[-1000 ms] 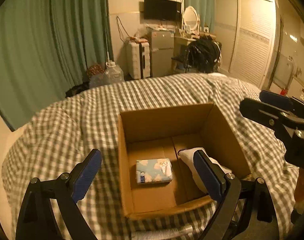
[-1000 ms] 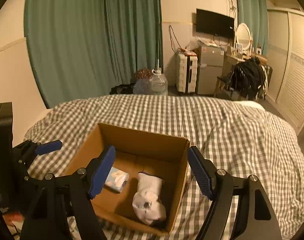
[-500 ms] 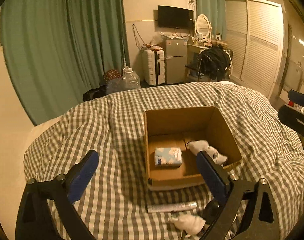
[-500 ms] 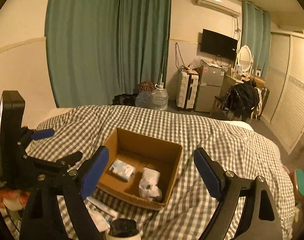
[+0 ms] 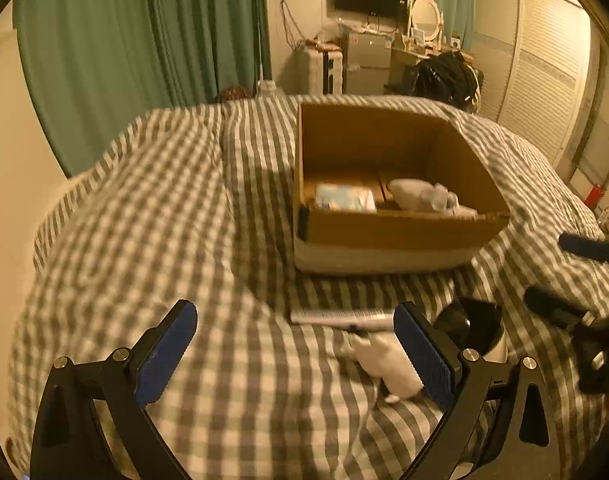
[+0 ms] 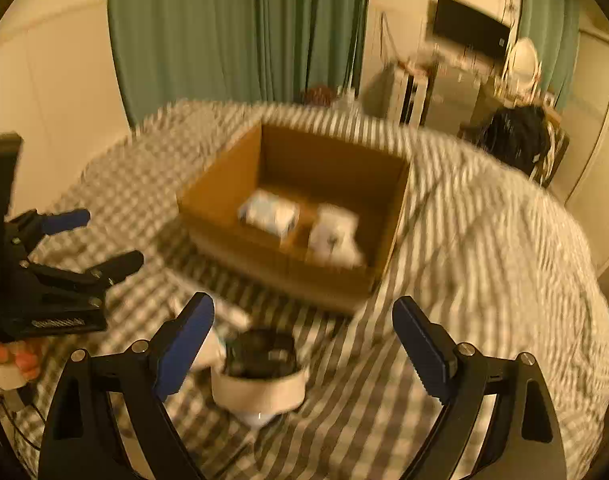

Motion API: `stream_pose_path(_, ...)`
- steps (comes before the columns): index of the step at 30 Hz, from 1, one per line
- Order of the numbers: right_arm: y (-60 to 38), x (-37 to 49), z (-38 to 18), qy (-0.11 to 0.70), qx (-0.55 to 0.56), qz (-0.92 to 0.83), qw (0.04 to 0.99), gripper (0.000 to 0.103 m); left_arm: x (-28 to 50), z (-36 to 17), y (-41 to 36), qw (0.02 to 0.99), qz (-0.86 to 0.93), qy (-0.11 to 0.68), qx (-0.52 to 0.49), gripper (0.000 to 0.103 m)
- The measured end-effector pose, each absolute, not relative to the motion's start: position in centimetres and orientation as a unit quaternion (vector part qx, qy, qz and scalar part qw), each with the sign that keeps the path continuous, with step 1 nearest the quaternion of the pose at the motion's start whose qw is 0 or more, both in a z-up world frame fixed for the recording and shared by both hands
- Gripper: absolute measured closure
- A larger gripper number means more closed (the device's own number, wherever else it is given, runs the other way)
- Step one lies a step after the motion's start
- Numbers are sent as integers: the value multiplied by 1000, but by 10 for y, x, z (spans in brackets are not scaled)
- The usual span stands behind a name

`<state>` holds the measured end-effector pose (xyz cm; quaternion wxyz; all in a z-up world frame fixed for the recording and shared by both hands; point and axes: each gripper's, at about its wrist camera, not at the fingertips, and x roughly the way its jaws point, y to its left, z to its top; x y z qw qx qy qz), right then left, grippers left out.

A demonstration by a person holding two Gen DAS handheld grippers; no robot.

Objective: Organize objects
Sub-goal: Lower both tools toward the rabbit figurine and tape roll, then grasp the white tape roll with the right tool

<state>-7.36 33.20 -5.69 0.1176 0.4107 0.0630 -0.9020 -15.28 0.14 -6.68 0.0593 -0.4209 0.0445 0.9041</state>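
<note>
While spread, right gripper point(image 6: 302, 336) fingers point(image 6: 184, 334) flank white cup point(image 6: 260, 376)

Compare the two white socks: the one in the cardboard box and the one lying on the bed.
The sock in the box is already packed inside the cardboard box, beside the tissue pack; the sock on the bed lies loose on the checked bedspread, near the box's front. The boxed one is far from the left gripper; the loose one partly hides behind its right finger. Both are white and crumpled.

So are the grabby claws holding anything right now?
No, nothing. The left gripper and the right gripper are both open and empty. The white sock and the black-and-white cup just lie on the bed.
</note>
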Motion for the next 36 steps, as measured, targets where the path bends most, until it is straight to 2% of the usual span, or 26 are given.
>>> stream_pose_path(5,338,-65,-91,69,442,-887,118,12,-143,-93,25,94,884,59,-455,2)
stream_pose_path(10,345,-67,-97,54,445,-887,111,12,-137,-127,47,125,854,87,-497,2)
stream_pose_path(16,348,-73,-108,35,456,-882,116,12,-141,-141,63,129,853,129,-489,2)
stream_pose_path(21,348,-74,-111,32,459,-880,118,12,-158,-153,70,133,852,130,-489,2)
stream_pose_path(23,348,-75,-112,31,460,-880,117,12,-160,-157,75,139,849,136,-491,6)
stream_pose_path(25,348,-75,-112,30,460,-880,116,12,-159,-158,78,153,847,135,-491,29)
stream_pose_path(26,348,-75,-113,29,461,-879,116,12,-159,-158,79,162,845,131,-493,32)
stream_pose_path(36,345,-76,-116,39,464,-879,105,12,-148,-128,53,155,872,67,-460,32)
